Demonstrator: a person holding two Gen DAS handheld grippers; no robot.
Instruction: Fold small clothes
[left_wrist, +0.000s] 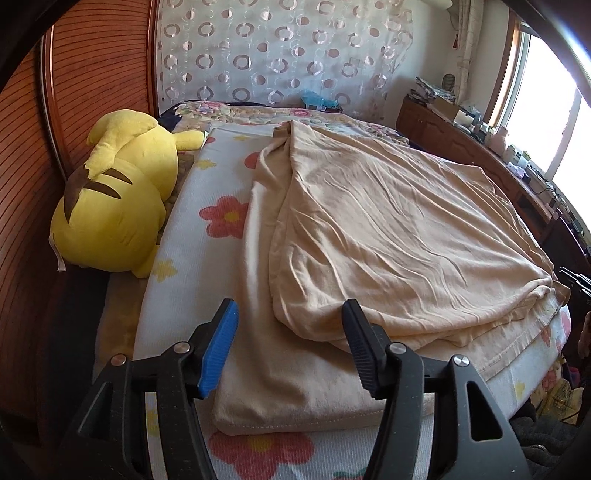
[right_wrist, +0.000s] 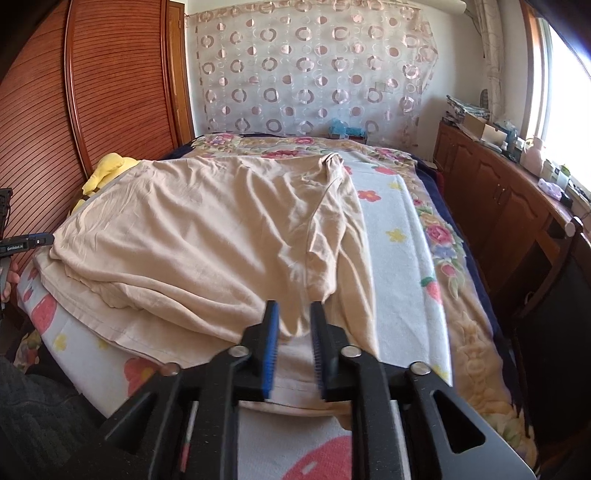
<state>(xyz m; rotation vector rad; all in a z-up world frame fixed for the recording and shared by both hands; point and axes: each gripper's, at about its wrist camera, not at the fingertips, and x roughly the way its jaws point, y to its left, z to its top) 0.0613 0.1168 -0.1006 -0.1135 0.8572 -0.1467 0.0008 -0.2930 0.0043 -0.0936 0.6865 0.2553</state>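
A: From the left wrist view, what do you see?

B: The wrinkled beige cotton garment (left_wrist: 388, 236) lies spread on the white towel with red and yellow flowers (left_wrist: 192, 236) covering the bed, one side already folded over the middle. The left gripper (left_wrist: 288, 317) sits low at the near edge, jaws wide apart, holding nothing; its right finger touches or just overlaps the folded layer's near corner. A yellow plush toy with brown stripes (left_wrist: 118, 199) lies far left against the ribbed wooden panel (left_wrist: 29, 184)

A: The risk there?

B: I'd judge that closing now could pinch only the top layer, so the fold would drag apart instead of lifting together

A: And the right wrist view?

B: Same garment (right_wrist: 207, 236), bunched in a ridge on its right side. The right gripper (right_wrist: 293, 314) points forward and slightly down at the near hem, jaws narrowly parted with a hump of cloth standing between them; whether the pads actually grip it I cannot tell. The left gripper (right_wrist: 33, 242) shows at the far left edge

A: The risk?

B: Probably the loose ridge: pulling it could shift the whole garment on the towel and skew the fold
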